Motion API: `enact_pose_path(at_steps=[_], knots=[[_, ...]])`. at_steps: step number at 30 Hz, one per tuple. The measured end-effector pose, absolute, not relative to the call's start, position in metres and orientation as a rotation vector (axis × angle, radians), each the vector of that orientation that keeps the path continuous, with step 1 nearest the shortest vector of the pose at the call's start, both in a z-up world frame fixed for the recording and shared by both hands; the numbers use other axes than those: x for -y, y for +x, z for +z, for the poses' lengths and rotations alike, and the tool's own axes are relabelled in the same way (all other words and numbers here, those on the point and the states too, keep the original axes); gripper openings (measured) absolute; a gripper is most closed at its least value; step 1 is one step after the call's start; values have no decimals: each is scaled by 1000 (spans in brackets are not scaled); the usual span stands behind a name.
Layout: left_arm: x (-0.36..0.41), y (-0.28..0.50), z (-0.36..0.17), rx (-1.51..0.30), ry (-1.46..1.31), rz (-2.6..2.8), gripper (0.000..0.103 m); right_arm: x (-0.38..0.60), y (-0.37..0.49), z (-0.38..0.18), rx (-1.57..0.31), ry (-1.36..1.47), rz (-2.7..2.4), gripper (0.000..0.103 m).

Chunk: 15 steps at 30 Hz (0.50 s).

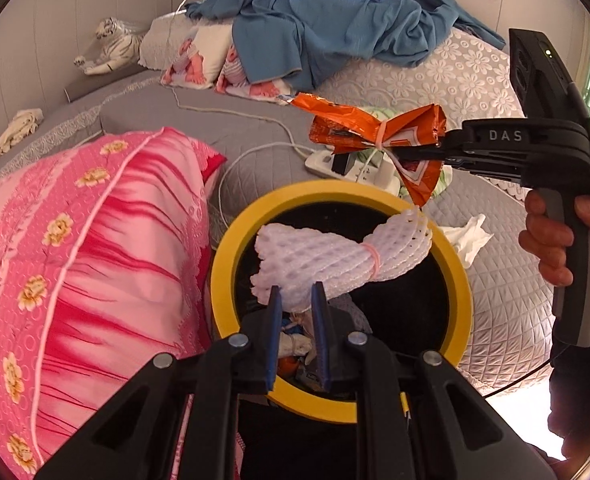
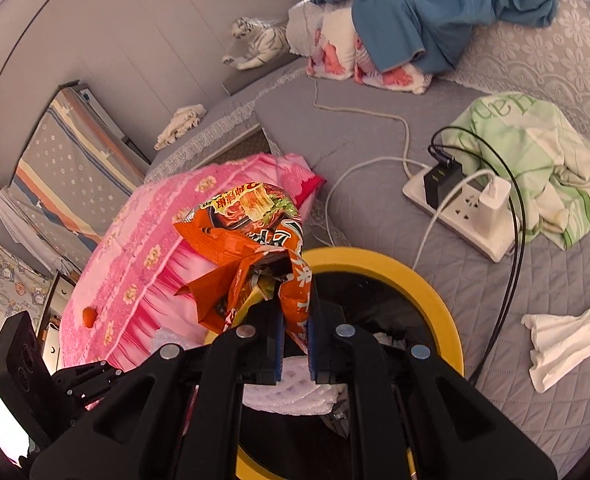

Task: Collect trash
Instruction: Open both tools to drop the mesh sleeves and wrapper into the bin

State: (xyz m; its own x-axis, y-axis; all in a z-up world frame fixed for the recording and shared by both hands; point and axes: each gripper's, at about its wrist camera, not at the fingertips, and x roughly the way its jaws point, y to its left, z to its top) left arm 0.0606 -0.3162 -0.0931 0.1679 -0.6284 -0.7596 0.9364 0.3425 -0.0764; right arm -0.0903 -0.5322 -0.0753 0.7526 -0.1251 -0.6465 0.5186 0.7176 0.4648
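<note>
A black bin with a yellow rim (image 1: 231, 240) (image 2: 435, 292) stands against the bed. My left gripper (image 1: 298, 292) is shut on a white foam net bundle (image 1: 335, 258), tied with a pink band, which hangs over the bin's mouth. My right gripper (image 2: 295, 300) is shut on an orange noodle wrapper (image 2: 251, 232) just above the rim; in the left wrist view that gripper (image 1: 441, 148) pinches the wrapper (image 1: 359, 124) from the right, over the bin's far edge. Some trash lies inside the bin. A crumpled white tissue (image 2: 567, 336) (image 1: 469, 236) lies on the grey quilt right of the bin.
A pink flowered pillow (image 1: 95, 260) presses against the bin's left side. A white power strip (image 2: 463, 208) with chargers and cables lies beyond the bin, next to a green cloth (image 2: 535, 152). Blue fabric (image 1: 315, 20) and a toy tiger (image 1: 115, 44) sit at the back. A person's hand (image 1: 551, 240) holds the right gripper.
</note>
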Motion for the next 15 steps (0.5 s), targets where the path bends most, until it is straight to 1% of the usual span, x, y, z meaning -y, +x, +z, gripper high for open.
enact_pose_path(at_steps=[15], knots=[[322, 67, -113, -872, 459, -1167, 15, 538, -83, -101, -699, 723, -404, 9]])
